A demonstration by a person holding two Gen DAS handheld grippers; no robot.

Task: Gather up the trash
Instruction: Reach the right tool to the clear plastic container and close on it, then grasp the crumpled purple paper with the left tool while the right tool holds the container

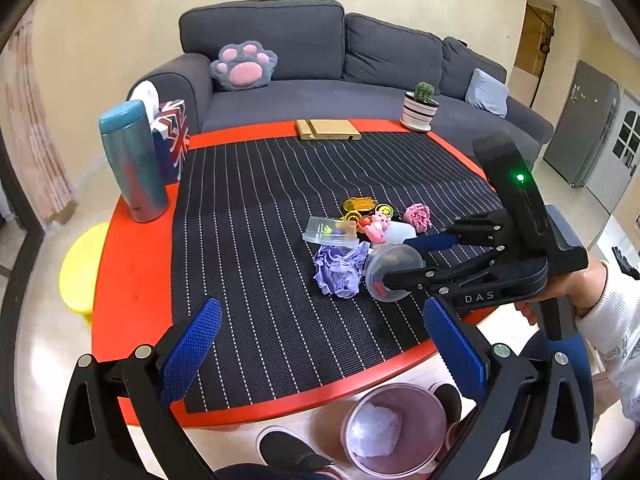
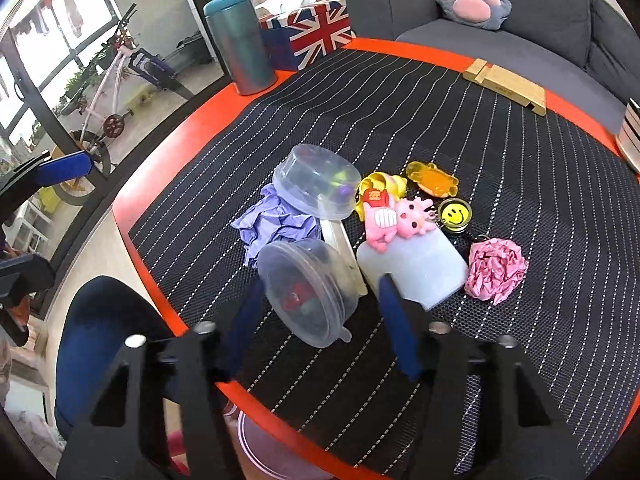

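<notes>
A clear lidded plastic tub (image 2: 308,292) lies on its side on the striped mat. My right gripper (image 2: 320,284) straddles it: the left pad is at its rim, the right pad (image 2: 394,312) stands a little off it. In the left wrist view the right gripper (image 1: 396,262) brackets the same tub (image 1: 394,266). Crumpled purple paper (image 2: 276,224), a second clear tub (image 2: 316,184) and a pink paper ball (image 2: 496,272) lie close by. My left gripper (image 1: 320,320) hangs wide open and holds nothing, above the table's near edge and a pink bin (image 1: 352,412) with white paper in it.
Toy keychains (image 2: 400,212) and a frosted white cup (image 2: 416,268) sit among the trash. A teal flask (image 1: 134,160), a flag-printed tissue box (image 1: 172,140), a wooden stand (image 1: 328,130) and a potted cactus (image 1: 420,108) ring the red table (image 1: 132,280). A yellow stool (image 1: 80,268) stands at left.
</notes>
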